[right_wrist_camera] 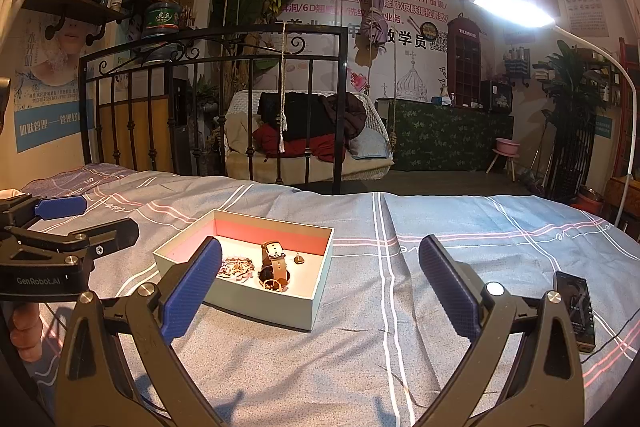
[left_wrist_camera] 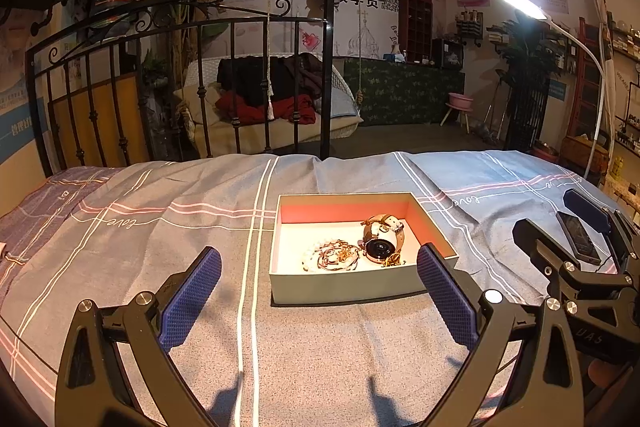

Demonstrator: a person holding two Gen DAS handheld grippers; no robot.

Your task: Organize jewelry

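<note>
An open box (left_wrist_camera: 344, 287) with a pink inner wall sits on the bed cover; it also shows in the right wrist view (right_wrist_camera: 260, 303). Inside lie a watch with a tan strap (left_wrist_camera: 382, 241), a tangle of gold chains and a pearl bracelet (left_wrist_camera: 334, 255). In the right wrist view the watch (right_wrist_camera: 275, 265), the chains (right_wrist_camera: 237, 267) and a small pendant (right_wrist_camera: 299, 259) show. My left gripper (left_wrist_camera: 320, 291) is open and empty, just short of the box's front wall. My right gripper (right_wrist_camera: 320, 291) is open and empty, to the right of the box.
A grey-blue striped bed cover (left_wrist_camera: 200, 227) spans the surface. A phone (right_wrist_camera: 574, 309) with a cable lies at the right. A black iron bed rail (left_wrist_camera: 180, 75) stands behind. A lit lamp (right_wrist_camera: 512, 7) hangs over the right side.
</note>
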